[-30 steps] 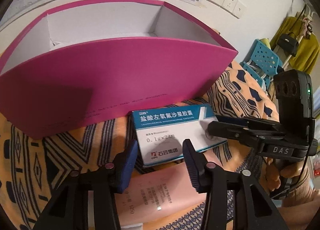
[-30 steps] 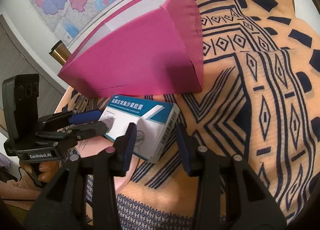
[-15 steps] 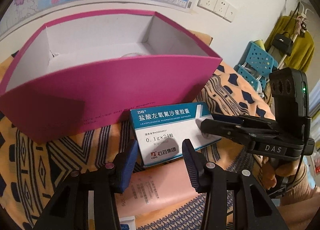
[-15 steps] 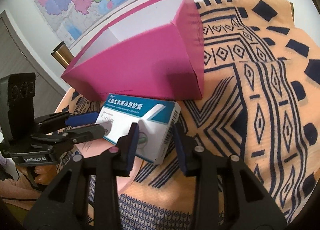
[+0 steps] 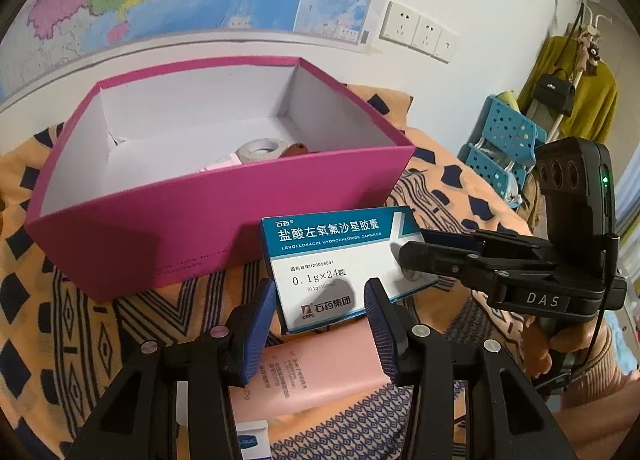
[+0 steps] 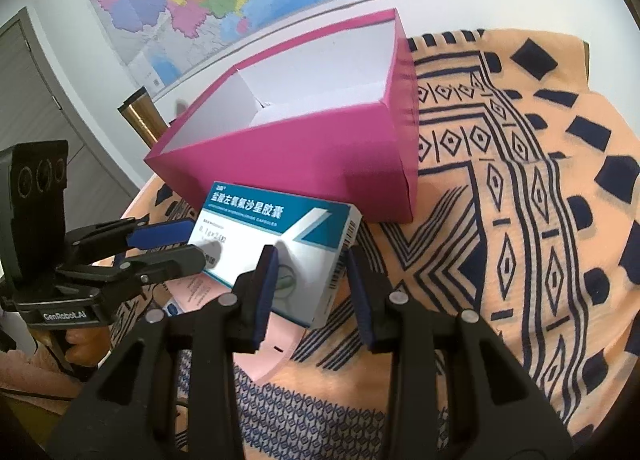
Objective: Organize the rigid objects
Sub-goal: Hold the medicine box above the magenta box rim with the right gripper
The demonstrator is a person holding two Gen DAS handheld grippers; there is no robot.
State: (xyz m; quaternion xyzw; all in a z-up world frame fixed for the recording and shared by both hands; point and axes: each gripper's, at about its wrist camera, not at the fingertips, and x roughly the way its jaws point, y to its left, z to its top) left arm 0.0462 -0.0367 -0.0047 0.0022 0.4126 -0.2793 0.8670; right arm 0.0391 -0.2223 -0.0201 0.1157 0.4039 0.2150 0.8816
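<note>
Teal medicine box (image 5: pixel 343 264) lifted higher, both claws gripping

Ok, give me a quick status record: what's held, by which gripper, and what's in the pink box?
held item: medicine box, apparently lifted off the cloth
left gripper: jaws clamp one end of it
right gripper: jaws clamp the opposite end
pink box: open, just behind the medicine box; tape roll inside
underneath: pink tube lying on the cloth
</note>
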